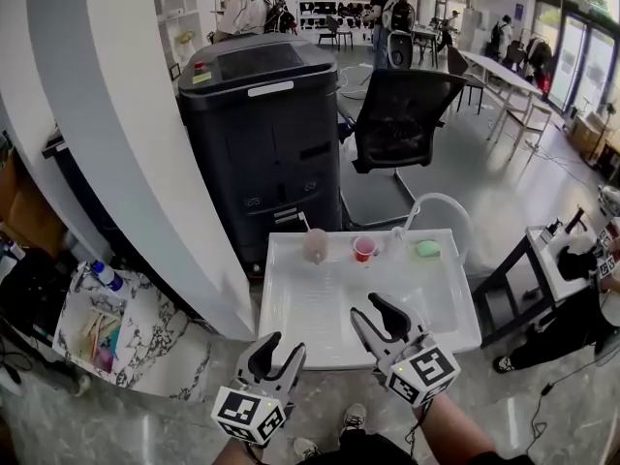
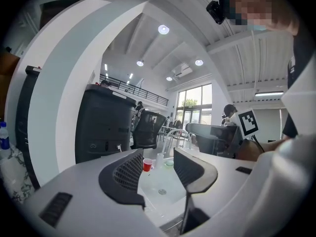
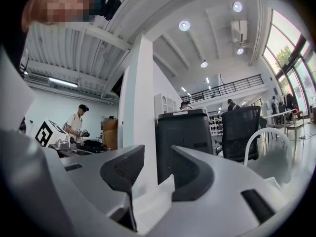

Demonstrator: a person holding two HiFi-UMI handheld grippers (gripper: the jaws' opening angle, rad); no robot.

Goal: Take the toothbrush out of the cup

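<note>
Holding both tools back at the near side of the basin point(image 1: 281, 298), I have nothing in either one yet. The left gripper point(image 1: 276, 356) hangs just off the near rim with its jaws spread. Its own view looks through the empty gap and across the basin to the far side. The right gripper point(image 1: 372, 310) sits over the near part of the basin, jaws likewise apart and bare. Its view points high, at the black bin point(image 3: 185, 132), so it is not aimed at the work.

The pale cup point(image 1: 315, 246) stands at the far rim, left of centre, and the toothbrush point(image 1: 303, 224) shows as a thin stem leaning up and left out of it. A red cup point(image 1: 364, 249) stands just to its right, and a green pad point(image 1: 427, 248) lies farther right.

I judge this to be the approach, with the task not begun, and wide jaws suit a reach for that stem. The cup looks light, so I would expect it to tip or drag unless one gripper steadies it while the other lifts the brush.
</note>
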